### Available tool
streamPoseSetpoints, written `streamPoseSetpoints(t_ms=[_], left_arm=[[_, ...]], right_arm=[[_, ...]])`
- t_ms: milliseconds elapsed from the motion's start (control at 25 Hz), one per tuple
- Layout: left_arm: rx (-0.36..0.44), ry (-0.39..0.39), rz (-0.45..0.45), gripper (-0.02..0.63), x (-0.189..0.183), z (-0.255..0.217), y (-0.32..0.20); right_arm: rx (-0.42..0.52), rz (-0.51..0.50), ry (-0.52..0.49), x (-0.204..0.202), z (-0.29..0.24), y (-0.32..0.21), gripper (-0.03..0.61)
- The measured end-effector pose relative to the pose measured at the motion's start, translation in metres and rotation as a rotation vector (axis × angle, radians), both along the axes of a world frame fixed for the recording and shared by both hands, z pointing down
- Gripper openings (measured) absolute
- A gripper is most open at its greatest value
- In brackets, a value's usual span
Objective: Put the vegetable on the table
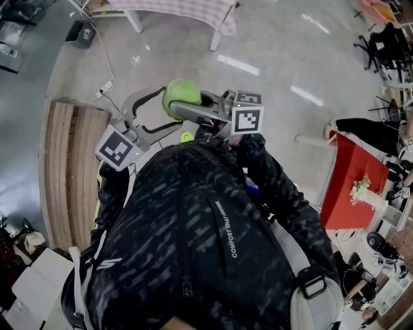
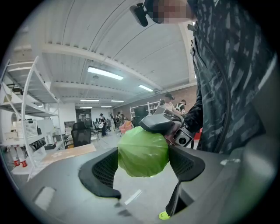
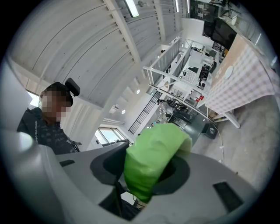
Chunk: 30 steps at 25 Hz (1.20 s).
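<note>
**Green cabbage (image 1: 182,97) up in the air**

Green and round, the cabbage sat between the jaws of the right gripper (image 3: 148,168), which pinched it tight from two sides. The left gripper (image 2: 144,166) had its jaws spread wide around the same cabbage, and both pads touched it. So the cabbage hung in the air in front of the person's dark jacket (image 1: 193,225), not on a table. Below it lay a grey, shiny floor (image 1: 271,38) with a white cable (image 1: 106,84) on it. A table with a checked cloth (image 1: 193,9) stood well apart at the far side. A slatted wooden board (image 1: 71,167) lay on the left and a red table (image 1: 352,180) stood on the right. Long lamps (image 2: 105,73) glowed on the white ceiling.
</note>
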<state>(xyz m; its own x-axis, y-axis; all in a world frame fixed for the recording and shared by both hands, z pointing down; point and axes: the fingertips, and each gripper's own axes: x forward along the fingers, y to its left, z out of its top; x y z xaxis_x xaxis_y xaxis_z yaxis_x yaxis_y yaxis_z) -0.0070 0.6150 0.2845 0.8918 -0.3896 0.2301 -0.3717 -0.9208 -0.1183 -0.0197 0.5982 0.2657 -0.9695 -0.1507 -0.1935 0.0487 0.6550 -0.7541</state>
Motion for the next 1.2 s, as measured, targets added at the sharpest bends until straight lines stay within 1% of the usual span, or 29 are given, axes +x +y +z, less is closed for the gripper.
streamPoseSetpoints(t_ms=[320,560,920,1200], left_arm=[[0.000,0.001,-0.023,0.365,-0.001,0.002,-0.001],[-0.010,-0.001,-0.043,0.367,-0.004,0.005,-0.015],[-0.010,-0.015,-0.068,0.367,-0.012,0.006,-0.071],[-0.024,-0.020,-0.072,0.368,-0.007,0.009,-0.122]], right_arm=[[0.009,-0.020,0.019,-0.002,0.001,0.000,0.152],[0.007,-0.037,0.022,-0.005,0.005,-0.014,0.152],[0.006,-0.055,0.018,-0.015,0.005,-0.069,0.152],[-0.021,-0.057,0.012,-0.010,0.010,-0.120,0.152]])
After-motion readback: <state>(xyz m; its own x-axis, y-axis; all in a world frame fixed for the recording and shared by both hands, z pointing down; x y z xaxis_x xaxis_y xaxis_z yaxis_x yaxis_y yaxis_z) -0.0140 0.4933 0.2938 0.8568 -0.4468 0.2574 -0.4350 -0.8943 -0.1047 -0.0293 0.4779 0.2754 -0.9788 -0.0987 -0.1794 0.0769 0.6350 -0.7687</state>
